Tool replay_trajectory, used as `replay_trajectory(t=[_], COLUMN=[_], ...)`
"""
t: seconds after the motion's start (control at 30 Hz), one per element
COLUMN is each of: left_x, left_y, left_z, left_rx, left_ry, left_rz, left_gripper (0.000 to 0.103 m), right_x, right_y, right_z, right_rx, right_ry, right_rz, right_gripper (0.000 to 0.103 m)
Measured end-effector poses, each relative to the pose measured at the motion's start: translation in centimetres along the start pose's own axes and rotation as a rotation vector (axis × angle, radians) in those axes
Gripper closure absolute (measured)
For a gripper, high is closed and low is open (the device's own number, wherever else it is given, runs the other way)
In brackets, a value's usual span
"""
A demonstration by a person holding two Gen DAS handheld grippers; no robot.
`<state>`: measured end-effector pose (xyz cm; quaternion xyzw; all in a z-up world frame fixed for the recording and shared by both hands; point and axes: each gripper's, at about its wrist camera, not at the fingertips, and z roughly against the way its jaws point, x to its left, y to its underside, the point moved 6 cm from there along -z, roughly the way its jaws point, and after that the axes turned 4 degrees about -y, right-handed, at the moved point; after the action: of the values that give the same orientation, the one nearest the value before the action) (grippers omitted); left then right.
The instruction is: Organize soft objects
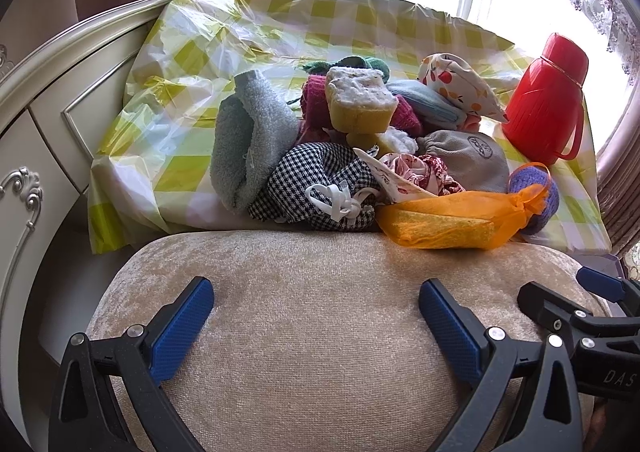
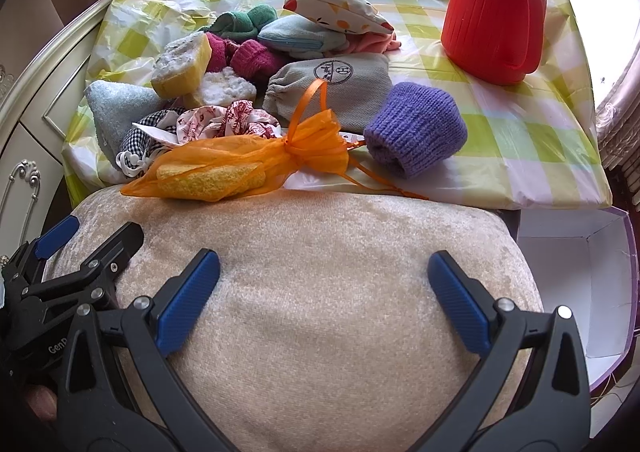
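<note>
A red flask [image 2: 496,8] stands on your right, on the crinkled checked plastic cover [image 2: 520,140]. A plush beige cushion [image 2: 320,292] lies between you and the heap. Your left gripper [image 1: 316,328] and right gripper [image 2: 324,300] both hang wide apart, empty. Nearest lie the sheer orange pouch [image 2: 224,164] and ribbed purple knit [image 2: 416,132].
</note>
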<state>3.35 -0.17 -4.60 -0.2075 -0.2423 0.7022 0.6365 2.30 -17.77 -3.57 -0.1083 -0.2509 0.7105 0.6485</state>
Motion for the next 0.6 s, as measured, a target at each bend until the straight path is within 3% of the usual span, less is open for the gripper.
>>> replay_trajectory(t=[0.33, 0.43, 0.6], left_x=[-2.4, -2.3, -2.4], left_y=[-1.0, -2.0, -4.9], left_z=[0.9, 1.2, 1.3], left_rx=[-0.05, -0.067, -0.125], left_ry=[0.089, 0.138, 0.155], left_rz=[-0.063, -0.021, 0.022], left_gripper=[0.023, 0.025, 0.025], right_x=[-3.1, -4.4, -6.9], right_y=[-1.3, -2.1, -3.7], right_z=[0.8, 0.6, 0.7], right_rx=[-0.009, -0.013, -0.056], right_ry=[-0.004, -0.001, 0.006], right_rz=[-0.046, -0.069, -0.151], right_gripper=[0.0, 0.0, 0.0])
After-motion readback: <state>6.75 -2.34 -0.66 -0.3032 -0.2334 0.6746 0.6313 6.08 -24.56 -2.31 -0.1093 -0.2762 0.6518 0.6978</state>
